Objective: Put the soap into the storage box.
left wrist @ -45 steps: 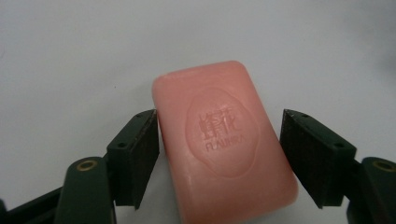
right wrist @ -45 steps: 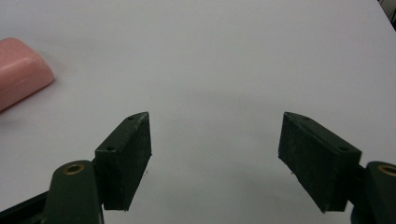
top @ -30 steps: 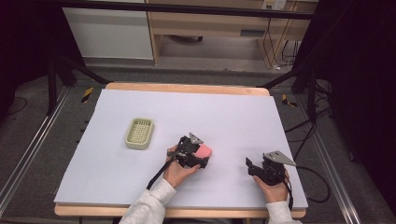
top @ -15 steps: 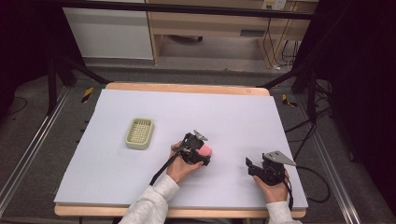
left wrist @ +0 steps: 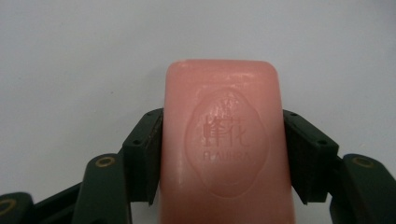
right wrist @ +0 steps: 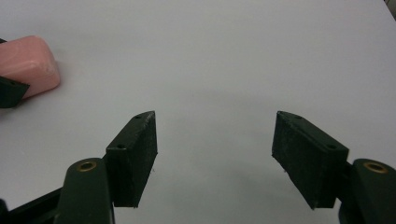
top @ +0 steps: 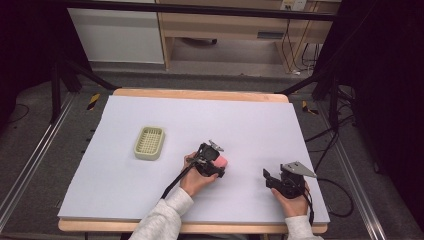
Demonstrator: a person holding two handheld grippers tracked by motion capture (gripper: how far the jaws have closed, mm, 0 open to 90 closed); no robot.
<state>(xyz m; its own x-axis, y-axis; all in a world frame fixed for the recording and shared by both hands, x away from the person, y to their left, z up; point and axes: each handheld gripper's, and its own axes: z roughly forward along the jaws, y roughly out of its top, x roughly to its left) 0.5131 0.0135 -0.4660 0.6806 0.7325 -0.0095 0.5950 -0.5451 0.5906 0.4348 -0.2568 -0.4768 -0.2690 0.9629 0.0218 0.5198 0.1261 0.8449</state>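
Soap bar (left wrist: 222, 144) clamped between jaws of left gripper (top: 212, 161), near table (top: 260, 120) middle. Grasp judged done; carrying to soap dish (top: 149, 143) (well apart, leftward) left. Right gripper (right wrist: 215, 154) held idle, jaws spread, nothing held.

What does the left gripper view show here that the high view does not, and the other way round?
The left gripper view alone gives the oval stamp with characters pressed into the pink soap bar and the left gripper with both jaws flush against the bar's sides. The high view alone gives the pale green soap dish off to the left, the right gripper apart with nothing in it, and the white table edges. Both show the bar held over the white surface.
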